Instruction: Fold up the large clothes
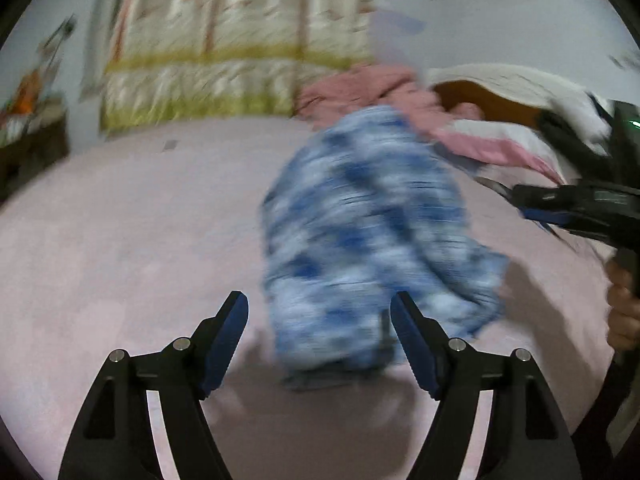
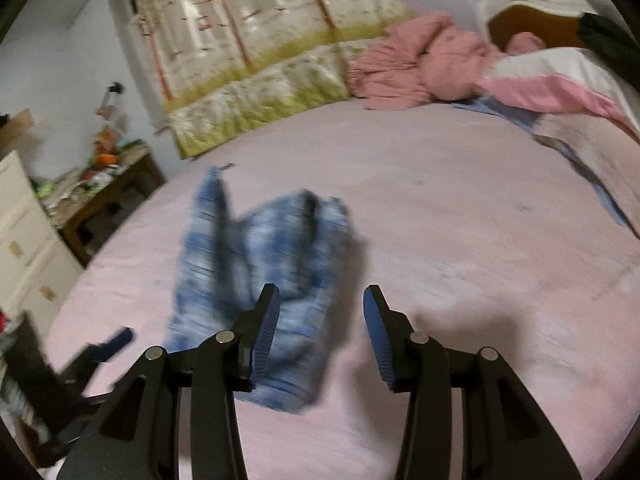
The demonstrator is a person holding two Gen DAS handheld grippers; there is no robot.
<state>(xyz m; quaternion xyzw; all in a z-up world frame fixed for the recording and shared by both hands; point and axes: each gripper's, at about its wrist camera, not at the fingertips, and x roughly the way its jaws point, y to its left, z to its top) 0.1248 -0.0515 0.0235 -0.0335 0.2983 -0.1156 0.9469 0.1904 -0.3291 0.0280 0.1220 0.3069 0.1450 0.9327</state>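
Most of both views is taken up by a bed (image 2: 460, 240) spread with a pale pink sheet, which serves as the broad flat surface for folding. Along its far side hangs a cream and yellow-green patterned curtain (image 2: 260, 52), and at the head end lies a heap of pink bedding (image 2: 420, 68) with a white and pink pillow (image 2: 560, 80) beside it, all well apart from the work. Off the bed's left edge stand a cluttered wooden table (image 2: 104, 192) and a cream chest of drawers (image 2: 24, 240). On the open middle of the sheet lies the blue and white patterned garment (image 2: 260, 280), bunched into a long loose heap rather than spread flat, blurred by motion; it looks dropped there so it can be laid out, and the folding seems barely begun. The left claw (image 1: 320, 340) stands wide, its blue pads either side of the near end of the cloth but not pressing on it, so nothing is held. The right claw (image 2: 320, 332) is parted more narrowly and is also empty, the garment lying just past its left finger. A hand (image 1: 624, 316) on the right claw's handle shows at the edge of the left view. Next, I judge, each claw needs a corner or hem to pull the cloth flat.
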